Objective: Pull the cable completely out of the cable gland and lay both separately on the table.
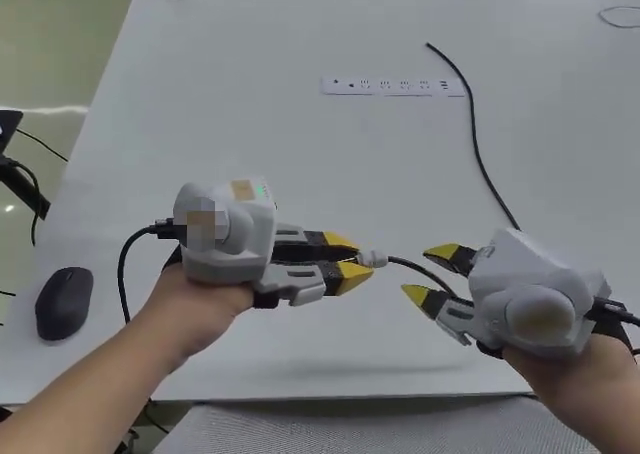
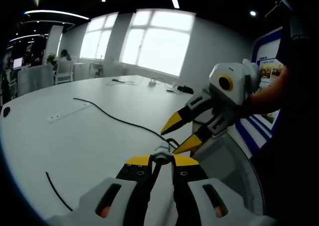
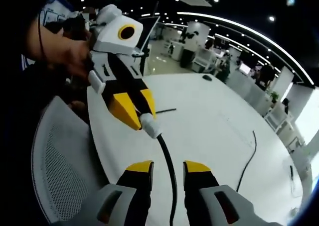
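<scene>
Over at the left gripper point(image 1: 350, 259): clamped almost fully closed on the cable gland point(image 1: 373, 260), pinched right at the yellow tips and held level above the table point(image 1: 250, 124), presumably to anchor it against the coming pull. Poking out just ahead of those tips, with the cable point(image 1: 476, 139) threaded through it, not yet freed. Moving rightward along the black line: straight out of the gland's nose and in between the jaws of the right gripper point(image 1: 430, 272). Spread wide there, gripping nothing, merely straddling the cable. Looks lined up for a bite close to the gland. Beyond that gripper, trailing away across the tabletop toward the power strip point(image 1: 395, 85). By this look, 0 of 2 parts laid down.
</scene>
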